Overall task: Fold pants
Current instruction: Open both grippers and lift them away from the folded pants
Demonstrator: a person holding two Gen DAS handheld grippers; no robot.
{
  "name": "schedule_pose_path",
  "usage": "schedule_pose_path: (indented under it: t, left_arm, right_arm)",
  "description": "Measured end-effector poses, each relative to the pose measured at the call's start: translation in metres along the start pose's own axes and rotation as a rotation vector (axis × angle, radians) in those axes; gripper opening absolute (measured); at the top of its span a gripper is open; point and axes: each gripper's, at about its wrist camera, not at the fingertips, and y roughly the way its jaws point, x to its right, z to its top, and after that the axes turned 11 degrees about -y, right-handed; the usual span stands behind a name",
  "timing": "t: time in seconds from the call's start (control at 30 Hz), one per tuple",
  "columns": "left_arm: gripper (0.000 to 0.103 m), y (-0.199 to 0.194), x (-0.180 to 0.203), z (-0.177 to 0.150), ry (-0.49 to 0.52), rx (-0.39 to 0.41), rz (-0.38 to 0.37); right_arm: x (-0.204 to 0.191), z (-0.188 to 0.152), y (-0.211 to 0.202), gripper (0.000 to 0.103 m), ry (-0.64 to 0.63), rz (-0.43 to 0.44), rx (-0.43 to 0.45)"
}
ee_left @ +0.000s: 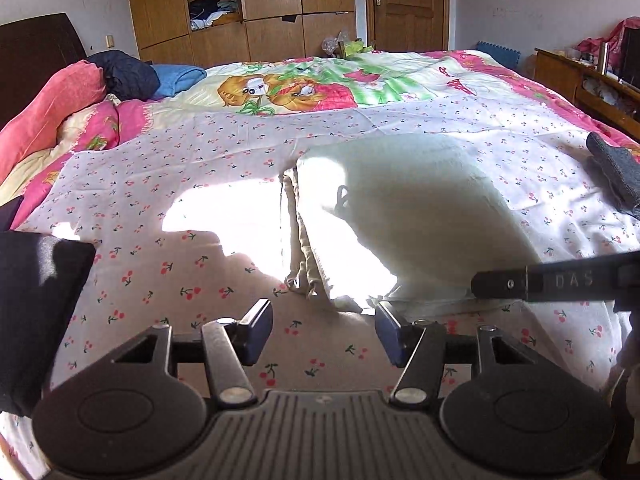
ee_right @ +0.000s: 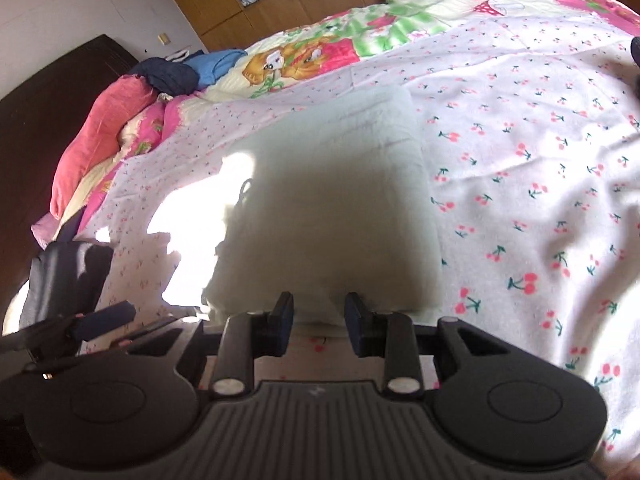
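The left claw (ee_left: 322, 330) is wide open and holds nothing. The right claw (ee_right: 319, 322) is open a little (nothing pinched), just at the near edge of the folded pale pants (ee_right: 332, 208), mid-bed on the cherry sheet (ee_right: 520, 184).

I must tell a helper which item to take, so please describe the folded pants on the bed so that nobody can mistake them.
On the bed, find the cherry-print sheet. Near its middle lies a folded cream-white bundle, the pants. They are plain and pale, unlike the grey garment at the sheet's right edge.
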Motion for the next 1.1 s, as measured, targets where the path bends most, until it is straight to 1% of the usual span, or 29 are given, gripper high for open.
schedule_pose_path:
  t: [0.1,0.17,0.27,0.33,0.4,0.47,0.67,0.77,0.97,1.1]
  left_arm:
    - [0.071,-0.007,0.001,-0.001,-0.024,0.004,0.004]
    - [0.077,-0.012,0.003,-0.002,-0.031,0.014,0.016]
    - [0.081,-0.02,0.006,-0.005,-0.03,0.053,0.047]
    - [0.087,-0.023,0.009,-0.008,-0.018,0.075,0.06]
    - [0.097,-0.025,0.013,-0.011,-0.002,0.092,0.082]
    - [0.102,-0.025,0.016,-0.013,0.014,0.101,0.104]
    - [0.103,-0.023,0.019,-0.021,0.004,0.1,0.124]
    - [0.103,-0.018,0.018,-0.024,-0.005,0.08,0.139]
    - [0.103,-0.011,0.021,-0.028,-0.005,0.035,0.144]
    - [0.103,-0.012,0.022,-0.031,0.0,0.032,0.142]
  right_arm:
    - [-0.011,-0.012,-0.018,0.031,-0.043,0.034,0.022]
    - [-0.018,-0.017,-0.031,0.031,-0.063,0.017,0.055]
    - [-0.022,-0.024,-0.047,0.031,-0.067,-0.003,0.082]
    - [-0.025,-0.029,-0.055,0.031,-0.076,-0.01,0.088]
    - [-0.028,-0.035,-0.059,0.031,-0.091,-0.033,0.096]
    - [-0.03,-0.041,-0.062,0.032,-0.102,-0.052,0.108]
    - [-0.034,-0.045,-0.063,0.033,-0.111,-0.075,0.121]
    - [-0.032,-0.046,-0.061,0.033,-0.103,-0.083,0.113]
    - [-0.033,-0.048,-0.057,0.033,-0.106,-0.09,0.098]
    - [-0.033,-0.049,-0.055,0.034,-0.101,-0.094,0.088]
